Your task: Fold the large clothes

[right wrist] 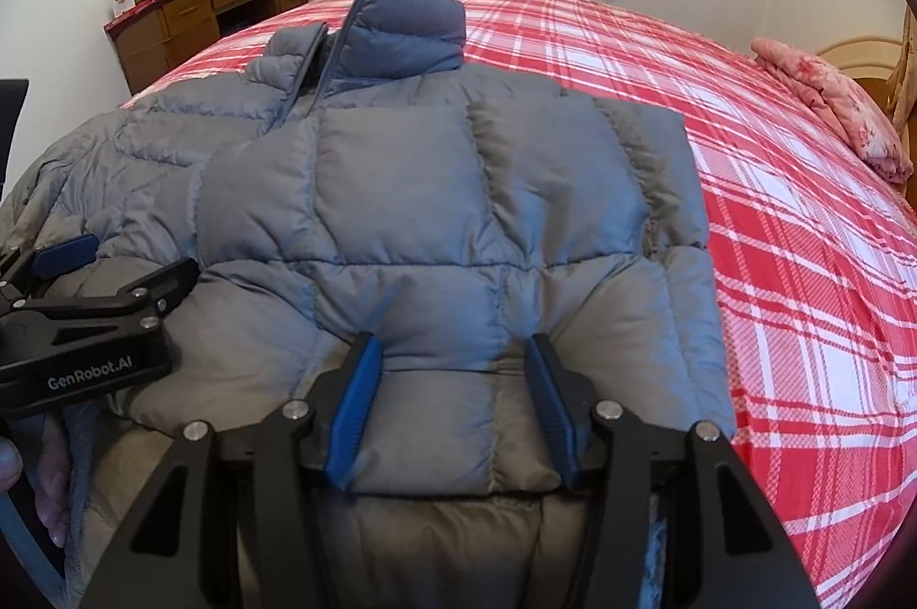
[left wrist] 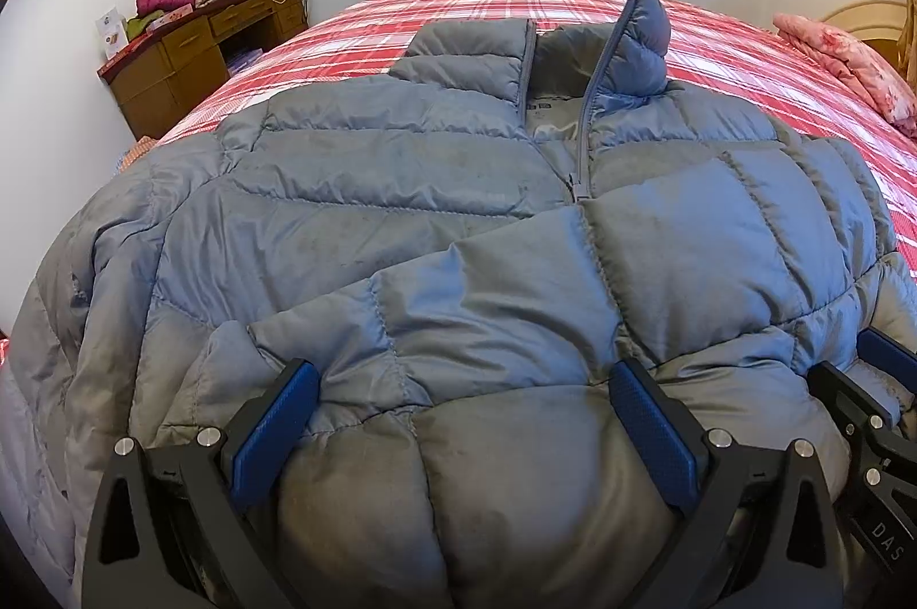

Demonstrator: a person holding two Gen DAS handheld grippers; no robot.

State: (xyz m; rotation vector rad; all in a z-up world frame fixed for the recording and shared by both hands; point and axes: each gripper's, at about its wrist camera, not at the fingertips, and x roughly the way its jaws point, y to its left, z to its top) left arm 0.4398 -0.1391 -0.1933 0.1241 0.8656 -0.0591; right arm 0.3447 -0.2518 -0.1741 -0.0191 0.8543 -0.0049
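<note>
I am partway into folding the grey puffer jacket [left wrist: 401, 185], which lies front-up on the red plaid bed [right wrist: 774, 219], collar toward the top of the frame and zip partly open. In the right wrist view, one side — probably the sleeve — looks already laid across the chest, so I judge the step in hand to be taking up the hem and bringing the bottom over toward the collar. My left gripper [left wrist: 464, 414] fills the lower middle of its own frame, jaws spread wide with a thick bulge of the padded hem between the blue pads [left wrist: 275, 425]; the pads sit against the fabric on both sides, though I cannot tell whether they truly squeeze it. My right gripper [right wrist: 453, 397] sits at the lower centre of its view, jaws about half apart, pinching a puffy fold of the hem. The two grippers are side by side along the near edge — each shows in the other's frame edge. The next move, as I see it, calls for lifting both together and evenly, since slick, springy padding could slide out or bounce back open.
</note>
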